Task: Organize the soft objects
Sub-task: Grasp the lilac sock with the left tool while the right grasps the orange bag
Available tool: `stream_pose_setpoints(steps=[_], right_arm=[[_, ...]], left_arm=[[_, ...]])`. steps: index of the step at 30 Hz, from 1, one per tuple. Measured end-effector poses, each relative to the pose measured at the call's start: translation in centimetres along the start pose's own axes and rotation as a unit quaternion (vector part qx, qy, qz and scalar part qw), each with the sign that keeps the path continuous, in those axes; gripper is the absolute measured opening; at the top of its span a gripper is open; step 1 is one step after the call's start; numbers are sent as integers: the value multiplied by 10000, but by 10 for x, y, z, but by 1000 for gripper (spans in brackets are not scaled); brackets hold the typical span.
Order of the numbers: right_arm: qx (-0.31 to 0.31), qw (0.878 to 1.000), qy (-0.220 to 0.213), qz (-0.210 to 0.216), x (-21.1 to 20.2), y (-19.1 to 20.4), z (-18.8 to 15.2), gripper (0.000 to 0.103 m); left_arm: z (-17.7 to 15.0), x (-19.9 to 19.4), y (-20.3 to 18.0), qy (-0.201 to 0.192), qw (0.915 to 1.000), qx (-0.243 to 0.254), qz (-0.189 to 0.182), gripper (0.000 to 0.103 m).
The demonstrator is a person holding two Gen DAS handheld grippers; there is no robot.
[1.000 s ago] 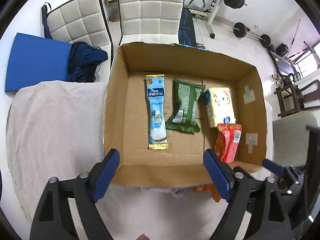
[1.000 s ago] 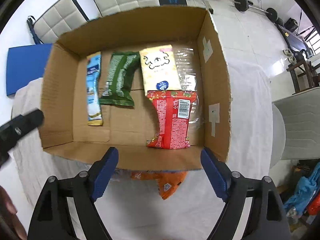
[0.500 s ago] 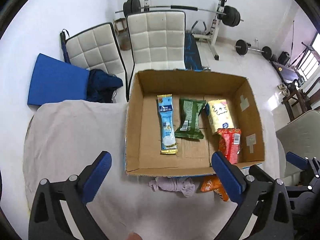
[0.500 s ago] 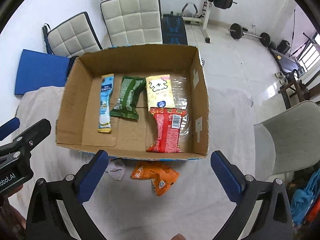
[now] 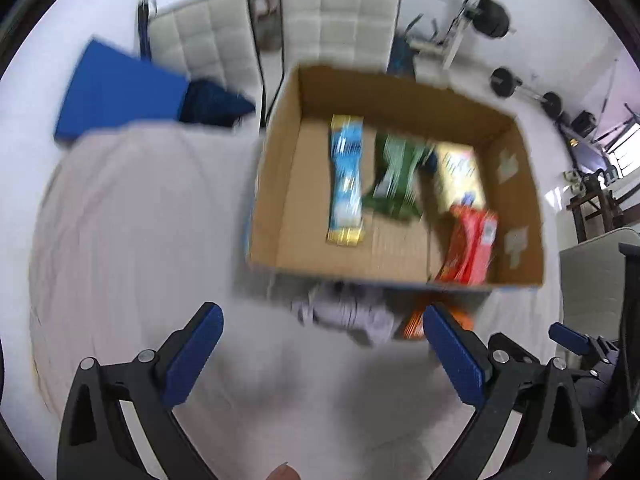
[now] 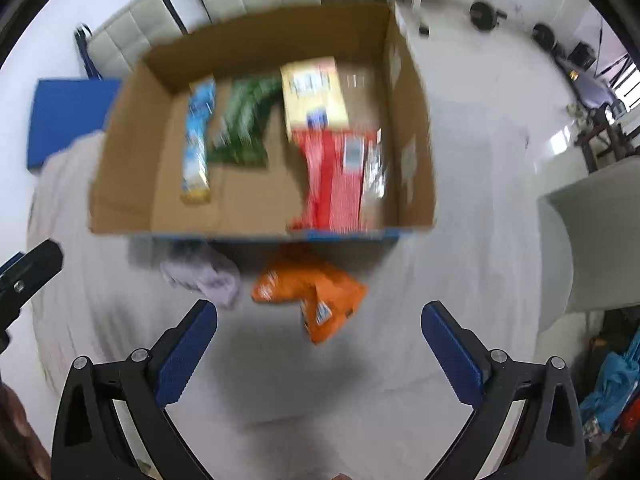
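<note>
A cardboard box point(image 5: 276, 184) point(image 6: 412, 160) stands on the cloth-covered table and holds a blue packet point(image 5: 346, 180) point(image 6: 196, 144), a green packet point(image 5: 394, 180) point(image 6: 244, 124), a yellow packet point(image 5: 460, 172) point(image 6: 314, 96) and a red packet point(image 5: 470, 244) point(image 6: 332, 176). In front of the box lie a crumpled grey cloth point(image 5: 348, 314) point(image 6: 208, 274) and an orange packet point(image 6: 316, 296) point(image 5: 414, 322). My left gripper point(image 5: 320, 354) is open and empty, just short of the grey cloth. My right gripper point(image 6: 318, 348) is open and empty, just short of the orange packet. Both views are motion-blurred.
A pale cloth point(image 5: 132, 232) covers the table. Two white padded chairs point(image 5: 340, 20) stand behind the box, beside a blue cushion point(image 5: 116, 96). Gym weights point(image 5: 496, 20) are at the back. A white chair point(image 6: 592, 236) stands to the right.
Both grippers have pulled back from above the box toward its near side, so the grey cloth and orange packet in front of it have come into view. Both stay open.
</note>
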State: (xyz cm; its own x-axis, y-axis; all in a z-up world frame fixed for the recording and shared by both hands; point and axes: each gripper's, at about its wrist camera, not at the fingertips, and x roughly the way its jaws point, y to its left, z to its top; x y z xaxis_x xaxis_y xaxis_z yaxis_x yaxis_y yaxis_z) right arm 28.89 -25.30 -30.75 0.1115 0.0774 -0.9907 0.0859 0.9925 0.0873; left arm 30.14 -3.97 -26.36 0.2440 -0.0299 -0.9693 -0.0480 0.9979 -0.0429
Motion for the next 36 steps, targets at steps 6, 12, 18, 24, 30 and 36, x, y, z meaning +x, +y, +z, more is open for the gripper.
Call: stream_pose_setpoints(steps=[6, 12, 18, 24, 30, 36], right_arm=[[67, 9990, 420, 161, 68, -12, -5, 103], [54, 9972, 685, 309, 117, -10, 0, 98], [187, 9969, 681, 356, 117, -22, -12, 61], [94, 9962, 858, 143, 107, -33, -22, 36], [-117, 9968, 723, 319, 95, -33, -24, 66], [-694, 9944, 531, 593, 101, -24, -7, 89]], left_arm=[[-20, 54, 10, 650, 9964, -527, -107, 102], [-24, 101, 1, 1026, 9916, -774, -117, 102], [-22, 135, -18, 1313, 9891, -659, -91, 102], [-20, 164, -28, 1526, 9857, -714, -48, 102], [-19, 175, -26, 1538, 9855, -645, -321, 79], [-52, 163, 11, 1675, 9856, -238, -45, 81]])
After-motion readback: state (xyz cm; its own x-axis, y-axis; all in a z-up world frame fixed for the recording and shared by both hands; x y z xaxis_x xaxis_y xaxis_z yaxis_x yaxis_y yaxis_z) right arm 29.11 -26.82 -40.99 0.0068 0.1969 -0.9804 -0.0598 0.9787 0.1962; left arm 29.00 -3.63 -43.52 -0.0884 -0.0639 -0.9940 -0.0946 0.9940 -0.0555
